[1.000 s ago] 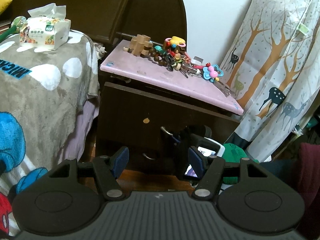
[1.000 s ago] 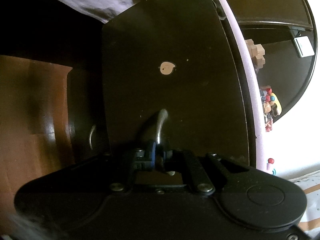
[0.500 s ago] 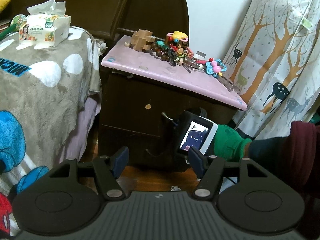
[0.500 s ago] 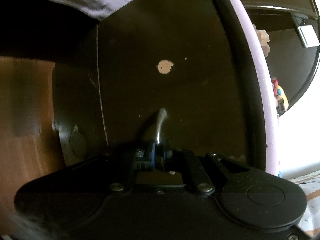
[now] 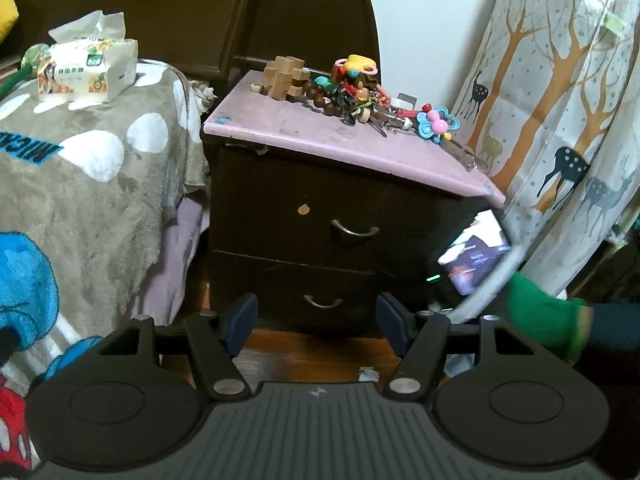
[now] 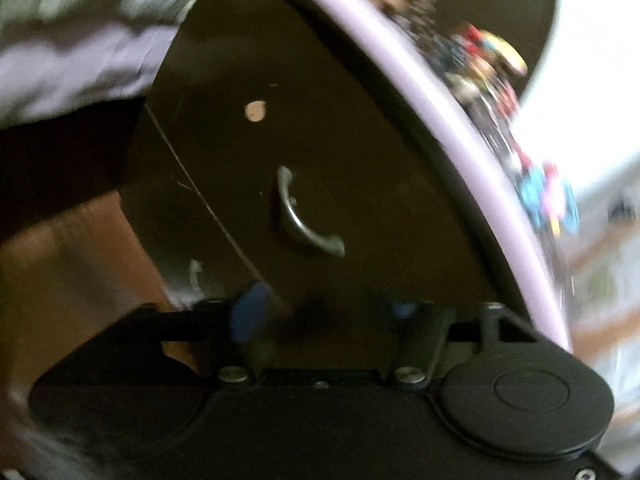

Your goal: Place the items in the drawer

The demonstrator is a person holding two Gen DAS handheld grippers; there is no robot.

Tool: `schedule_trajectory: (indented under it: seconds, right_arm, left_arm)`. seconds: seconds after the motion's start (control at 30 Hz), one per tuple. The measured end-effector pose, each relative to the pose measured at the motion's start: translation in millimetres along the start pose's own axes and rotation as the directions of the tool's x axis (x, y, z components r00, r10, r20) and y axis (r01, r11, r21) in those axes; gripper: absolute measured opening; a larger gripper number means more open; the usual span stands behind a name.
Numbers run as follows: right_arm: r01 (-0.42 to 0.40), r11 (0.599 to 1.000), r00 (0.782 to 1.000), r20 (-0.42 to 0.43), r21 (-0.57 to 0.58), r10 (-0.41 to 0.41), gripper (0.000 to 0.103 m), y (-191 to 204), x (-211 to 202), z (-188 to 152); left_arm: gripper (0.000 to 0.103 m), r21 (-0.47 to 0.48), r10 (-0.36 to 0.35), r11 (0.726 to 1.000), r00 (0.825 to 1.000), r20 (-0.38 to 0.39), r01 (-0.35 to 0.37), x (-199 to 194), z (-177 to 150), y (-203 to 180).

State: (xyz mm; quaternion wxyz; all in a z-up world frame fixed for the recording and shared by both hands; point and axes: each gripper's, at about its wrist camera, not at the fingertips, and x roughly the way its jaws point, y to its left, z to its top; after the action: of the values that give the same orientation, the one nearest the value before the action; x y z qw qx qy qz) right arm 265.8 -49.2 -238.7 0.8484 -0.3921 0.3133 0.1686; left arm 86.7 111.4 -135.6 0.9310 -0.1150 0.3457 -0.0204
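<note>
Left wrist view: I see both drawers (image 5: 344, 224) shut, trinkets (image 5: 360, 92) upper centre.
Left gripper (image 5: 318, 322) and right gripper (image 6: 326, 314) both spread wide, holding nothing; right view blurred.

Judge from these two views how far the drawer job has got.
Done: nothing shows. Both drawers look shut, top handle free. In hand: nothing; left tongs and right tongs are open and empty. Left: wooden puzzle, beads and toys all still sit on the pink top.
</note>
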Motion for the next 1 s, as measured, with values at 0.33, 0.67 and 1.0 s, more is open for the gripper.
schedule_trajectory:
  seconds: [0.33, 0.67, 1.0]
  right_arm:
    - [-0.09, 0.848, 0.99, -0.047, 0.523, 0.134, 0.09, -48, -102, -43]
    - [-0.08, 0.726, 0.991, -0.022, 0.683, 0.13, 0.093, -72, -200, -62]
    - [-0.066, 0.714, 0.997, 0.01, 0.697, 0.081, 0.095, -69, -270, -72]
  left_arm:
    - [0.065, 0.018, 0.067, 0.998, 0.997, -0.023, -0.067, 3, -2, -16]
    - [0.077, 0.047, 0.078, 0.996, 0.995, 0.06, -0.081, -29, 2, -46]
    - [0.077, 0.114, 0.08, 0.989, 0.99, 0.115, -0.093, -72, 12, -87]
